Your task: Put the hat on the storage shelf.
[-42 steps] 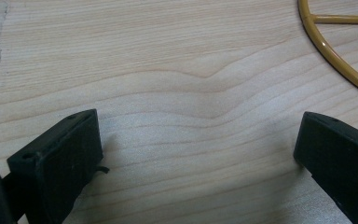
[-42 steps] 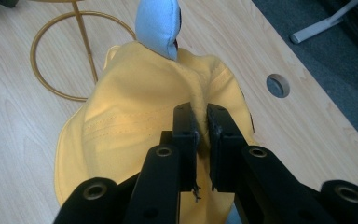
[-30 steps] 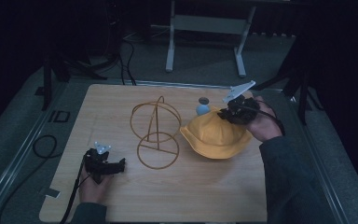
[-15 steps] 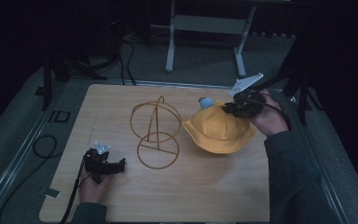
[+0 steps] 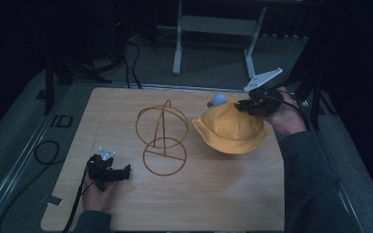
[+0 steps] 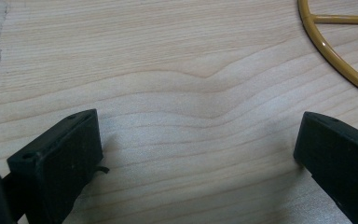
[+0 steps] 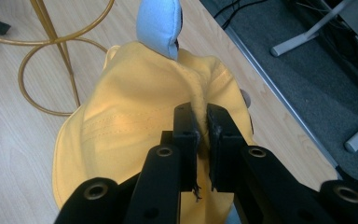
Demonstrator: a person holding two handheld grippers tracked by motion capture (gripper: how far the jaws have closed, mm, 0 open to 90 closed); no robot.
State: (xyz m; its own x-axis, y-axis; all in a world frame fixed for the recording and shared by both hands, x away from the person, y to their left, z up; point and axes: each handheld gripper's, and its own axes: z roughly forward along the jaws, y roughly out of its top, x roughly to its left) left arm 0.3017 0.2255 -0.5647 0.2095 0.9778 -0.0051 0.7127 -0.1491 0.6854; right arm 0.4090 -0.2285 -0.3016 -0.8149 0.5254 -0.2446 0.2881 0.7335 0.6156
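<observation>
A yellow bucket hat [image 5: 229, 128] with a light blue ear or tab [image 5: 218, 100] hangs lifted over the right part of the wooden table [image 5: 209, 199]. My right gripper [image 5: 246, 106] is shut on a fold of the hat's crown [image 7: 200, 100], the cloth pinched between its black jaws. A gold wire hat stand [image 5: 163, 137] stands upright at the table's middle, left of the hat [image 7: 135, 126]. My left gripper [image 5: 125, 172] rests low on the table near the front left, jaws wide apart with bare wood between them; the stand's base ring [image 6: 340, 60] lies just beyond it.
Cables [image 5: 43, 150] trail over the grey floor left of the table. A white metal frame [image 5: 213, 24] stands behind the table. The table's right edge [image 7: 261, 70] runs close beside the hat.
The right gripper has risen with the hat pinched in it, lifting the hat off the table and a little to the right. The left gripper has stayed where it was.
</observation>
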